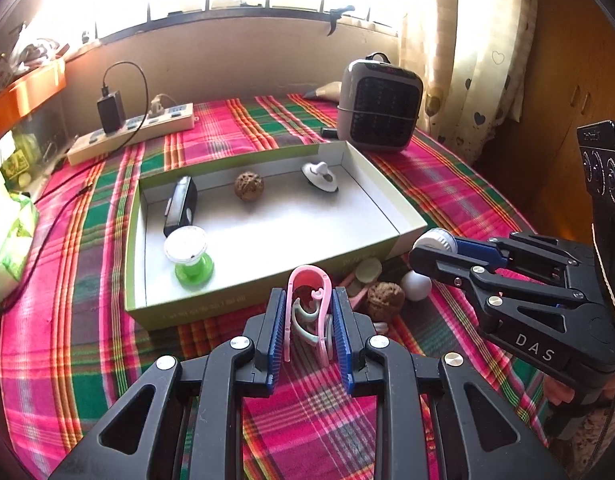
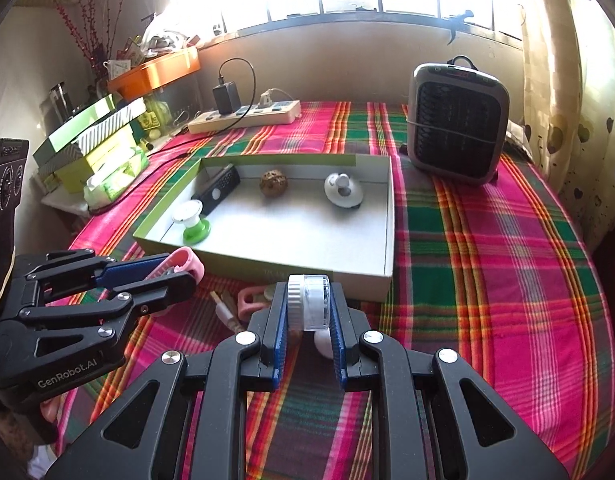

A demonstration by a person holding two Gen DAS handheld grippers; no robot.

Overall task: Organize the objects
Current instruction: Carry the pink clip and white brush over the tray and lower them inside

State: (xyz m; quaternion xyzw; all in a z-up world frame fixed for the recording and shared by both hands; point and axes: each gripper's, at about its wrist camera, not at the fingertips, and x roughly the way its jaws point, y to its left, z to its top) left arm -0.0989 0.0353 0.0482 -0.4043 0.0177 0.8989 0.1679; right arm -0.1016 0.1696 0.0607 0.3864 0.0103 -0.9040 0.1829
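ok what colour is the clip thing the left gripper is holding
Pink. The clip sits between the left gripper pads, clearest in the left wrist view.

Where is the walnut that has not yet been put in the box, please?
In the left wrist view the loose walnut lies on the plaid cloth outside the box's near wall, right of the left gripper, beside a white ball.

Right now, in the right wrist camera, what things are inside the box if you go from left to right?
Left to right inside the shallow green-sided cardboard box: white-topped spool with a green base → black rectangular gadget → brown bumpy walnut-like ball → white round plastic knob piece.
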